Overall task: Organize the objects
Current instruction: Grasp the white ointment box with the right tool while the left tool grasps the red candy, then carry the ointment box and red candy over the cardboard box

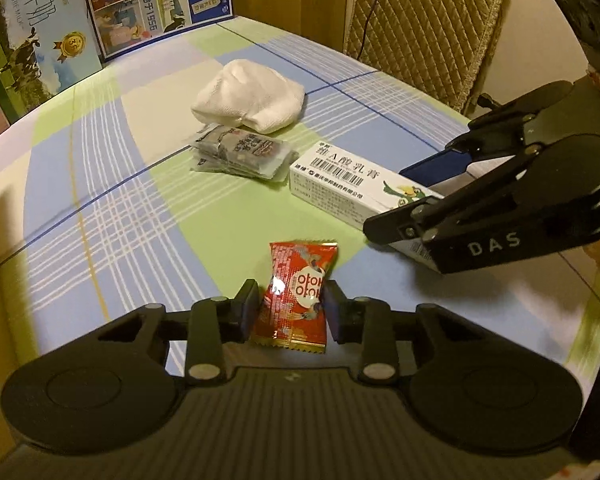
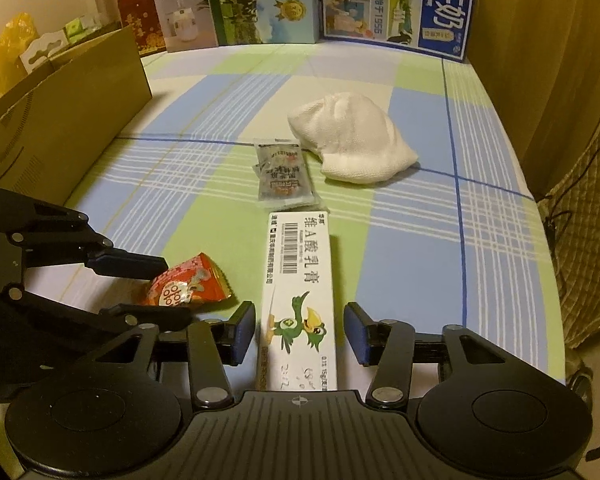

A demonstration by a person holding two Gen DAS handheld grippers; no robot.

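A red snack packet (image 1: 296, 292) stands tilted between the pads of my left gripper (image 1: 292, 309), which is shut on it near the table's front. In the right wrist view the same packet (image 2: 192, 284) sits pinched in the left gripper (image 2: 174, 288) at the left. A long white medicine box (image 2: 300, 280) with a green bird print lies flat on the checked tablecloth (image 2: 412, 264). My right gripper (image 2: 300, 334) straddles the box's near end, open, with a gap on each side. In the left wrist view the box (image 1: 352, 178) lies between the right gripper's fingers (image 1: 424, 186).
A stack of dark sachets (image 2: 286, 178) lies just beyond the white box, and a bunched white cloth (image 2: 352, 140) lies behind it. Milk cartons (image 2: 400, 0) line the far edge. A brown cardboard box (image 2: 60, 120) stands at the left. A quilted chair back (image 1: 424, 20) rises past the table's right edge.
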